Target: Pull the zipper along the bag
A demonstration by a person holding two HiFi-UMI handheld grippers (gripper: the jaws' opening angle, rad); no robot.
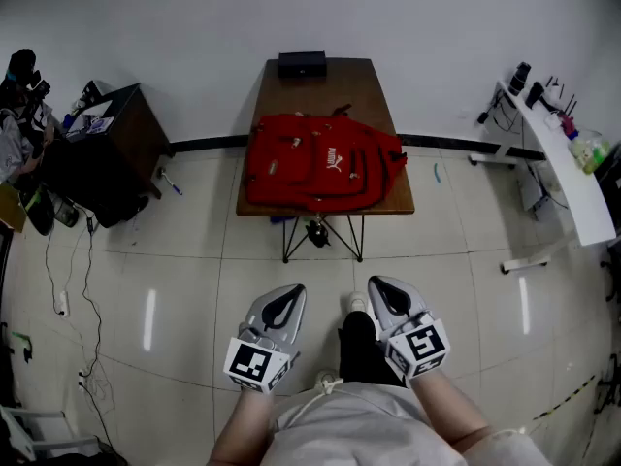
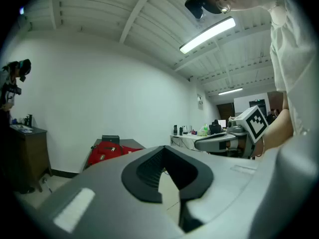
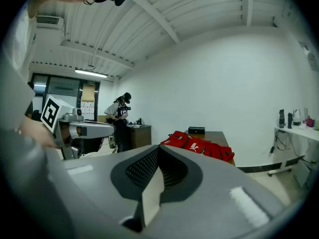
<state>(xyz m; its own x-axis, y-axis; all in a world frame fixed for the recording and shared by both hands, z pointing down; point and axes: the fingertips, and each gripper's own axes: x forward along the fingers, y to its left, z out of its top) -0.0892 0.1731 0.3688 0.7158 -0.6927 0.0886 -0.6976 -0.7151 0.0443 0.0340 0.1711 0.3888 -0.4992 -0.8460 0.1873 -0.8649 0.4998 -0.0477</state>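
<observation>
Head view, red fabric backpack (image 1: 320, 168) lying flat across small brown wooden table (image 1: 340, 85), white logo up (contents hidden), black box (image 1: 302, 64) behind it, left gripper (image 1: 289, 291) and right gripper (image 1: 379, 285) well apart from the bag, jaws together on nothing.

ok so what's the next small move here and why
Probably step toward the table: the left tool and right tool are shut and empty, held near the body, far from the red backpack lying on it.
</observation>
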